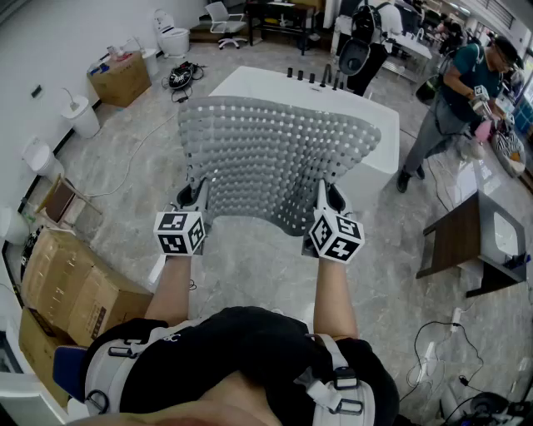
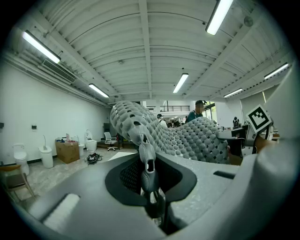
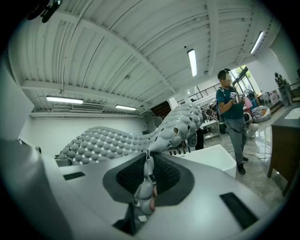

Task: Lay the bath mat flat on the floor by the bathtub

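An open-plan test lab: a freestanding bathtub on the stone floor, cardboard boxes left of it, an office chair beyond, strip lights overhead.

Marble floor: tub, cardbd boxes, cable pile, bin on it.

left hand-held gripper | right hand-held gripper | both grip bath mat near edge | mat aloft, bathtub behind
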`<state>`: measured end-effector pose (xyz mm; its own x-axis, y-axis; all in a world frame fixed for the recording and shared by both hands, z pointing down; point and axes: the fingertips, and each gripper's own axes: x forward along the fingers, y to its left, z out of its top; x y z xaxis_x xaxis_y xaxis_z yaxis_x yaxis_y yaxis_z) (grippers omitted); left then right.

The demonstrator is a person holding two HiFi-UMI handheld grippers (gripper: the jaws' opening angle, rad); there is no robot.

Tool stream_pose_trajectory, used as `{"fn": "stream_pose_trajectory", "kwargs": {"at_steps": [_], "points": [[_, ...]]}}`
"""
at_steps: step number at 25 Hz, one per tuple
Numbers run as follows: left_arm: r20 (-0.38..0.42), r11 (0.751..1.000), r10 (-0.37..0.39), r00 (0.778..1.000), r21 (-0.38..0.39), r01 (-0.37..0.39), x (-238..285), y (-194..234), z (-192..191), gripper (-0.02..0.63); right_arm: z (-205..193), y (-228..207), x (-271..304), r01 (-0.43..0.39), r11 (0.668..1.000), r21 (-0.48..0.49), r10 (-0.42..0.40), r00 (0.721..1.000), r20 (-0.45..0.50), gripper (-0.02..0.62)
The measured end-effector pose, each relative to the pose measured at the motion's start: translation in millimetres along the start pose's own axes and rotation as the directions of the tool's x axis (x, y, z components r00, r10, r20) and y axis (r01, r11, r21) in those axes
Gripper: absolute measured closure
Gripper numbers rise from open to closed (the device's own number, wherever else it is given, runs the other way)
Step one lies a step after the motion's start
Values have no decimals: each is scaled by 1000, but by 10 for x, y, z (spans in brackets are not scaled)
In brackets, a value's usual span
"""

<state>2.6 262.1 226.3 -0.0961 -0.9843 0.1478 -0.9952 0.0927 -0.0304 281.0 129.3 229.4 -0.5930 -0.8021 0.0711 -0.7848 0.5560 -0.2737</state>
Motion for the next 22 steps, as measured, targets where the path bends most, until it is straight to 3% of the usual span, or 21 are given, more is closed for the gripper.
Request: {"fn": "stream_pose_trajectory", "kwargs": {"at_steps": [14,22], "points": [[16,1000,1,1000,0,-1,-131,-54,39,565,93,42,-152,0,1000,14,0,1000,30,545],[13,1000,-7,1000,-11,7,-153,-66,11,565,46,58,-188,23,999,-32,-22,1000,13,546]]}}
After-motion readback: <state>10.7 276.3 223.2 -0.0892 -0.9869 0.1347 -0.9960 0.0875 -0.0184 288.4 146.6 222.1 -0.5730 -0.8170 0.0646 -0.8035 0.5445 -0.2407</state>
